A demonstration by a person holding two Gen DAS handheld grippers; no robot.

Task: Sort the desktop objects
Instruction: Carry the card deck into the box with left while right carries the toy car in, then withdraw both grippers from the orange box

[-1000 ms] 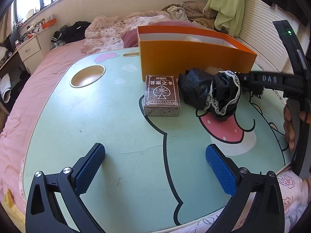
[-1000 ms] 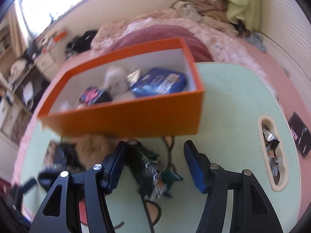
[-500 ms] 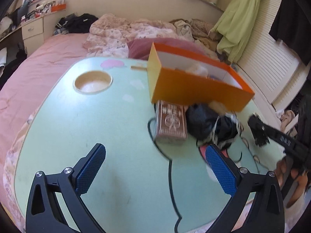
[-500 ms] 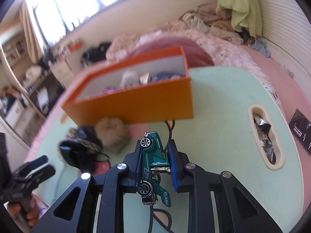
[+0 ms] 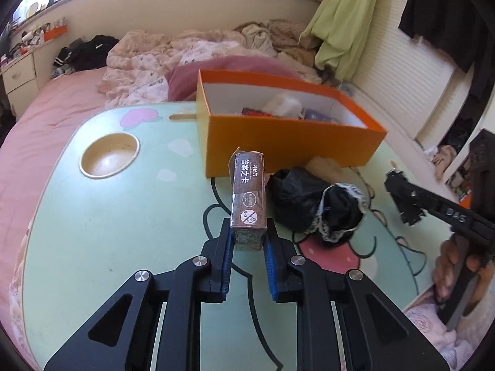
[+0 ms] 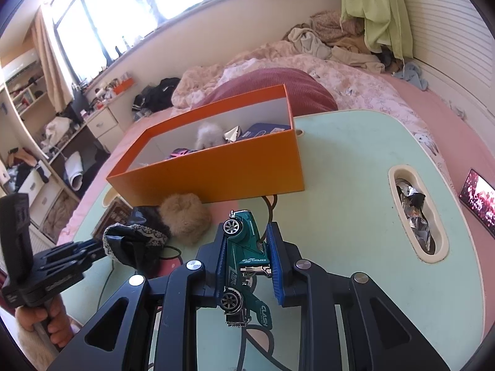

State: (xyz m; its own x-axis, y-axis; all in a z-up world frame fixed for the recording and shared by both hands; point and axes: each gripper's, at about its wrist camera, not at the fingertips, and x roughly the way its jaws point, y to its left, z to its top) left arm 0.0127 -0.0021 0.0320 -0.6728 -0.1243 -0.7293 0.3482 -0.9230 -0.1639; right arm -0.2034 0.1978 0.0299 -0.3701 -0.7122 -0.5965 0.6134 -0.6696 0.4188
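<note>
My left gripper (image 5: 248,241) is shut on a brown card box (image 5: 249,198) and holds it above the green table (image 5: 108,232), in front of the orange box (image 5: 287,142). My right gripper (image 6: 246,241) is shut on a green toy car (image 6: 244,262), held above the table short of the orange box (image 6: 216,170). The orange box holds several small items. A black lace cloth (image 5: 321,207) and a tan fluffy ball (image 6: 184,218) lie on the table by the box.
A round cup recess (image 5: 109,154) sits at the table's left. An oval slot with foil scraps (image 6: 414,213) sits at its right. A phone (image 6: 478,198) lies on the pink bed beyond. Bedding is heaped behind the table.
My left gripper closed on the card box and lifted it off the table. My right gripper stays shut on the toy car and has pulled back and up a little.
</note>
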